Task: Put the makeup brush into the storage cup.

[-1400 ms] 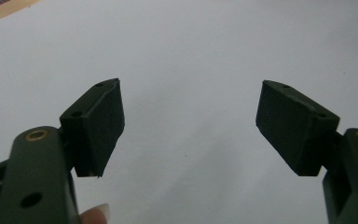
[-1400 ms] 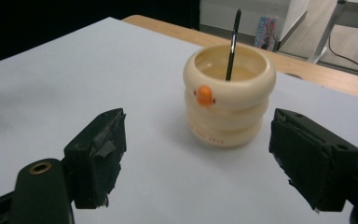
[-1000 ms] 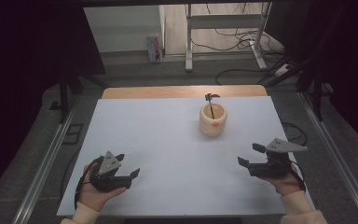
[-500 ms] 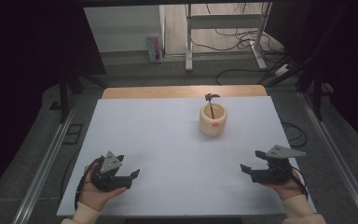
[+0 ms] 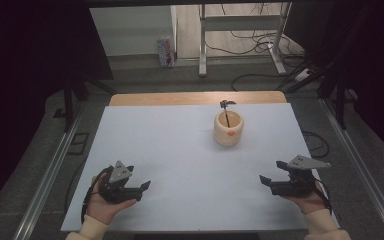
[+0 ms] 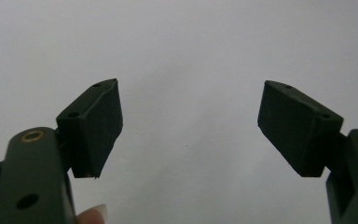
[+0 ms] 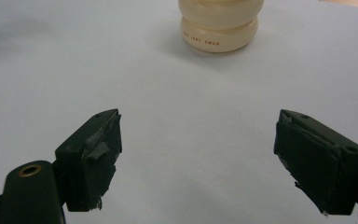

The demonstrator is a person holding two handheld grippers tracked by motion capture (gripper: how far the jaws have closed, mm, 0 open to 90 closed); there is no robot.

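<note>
A cream-coloured cup (image 5: pixel 228 128) stands upright on the white table (image 5: pixel 180 150), right of centre toward the back, with a thin black stick (image 5: pixel 226 110) rising out of it. Its base with small lettering shows at the top of the right gripper view (image 7: pixel 220 28). My left gripper (image 5: pixel 141 187) rests near the front left in a hand, jaws wide apart over bare table (image 6: pixel 189 116). My right gripper (image 5: pixel 270 172) is held at the front right, open and holding nothing (image 7: pixel 198 154), pointing toward the cup from well short of it.
A wooden strip (image 5: pixel 195 98) runs along the table's far edge. Metal rails (image 5: pixel 50 175) flank both sides of the table. Beyond it, cables and a metal stand's legs (image 5: pixel 240 65) lie on the floor. Much white surface lies between the two grippers.
My right gripper has drifted slightly back toward the front edge of the table. The left gripper and the cup are where they were.
</note>
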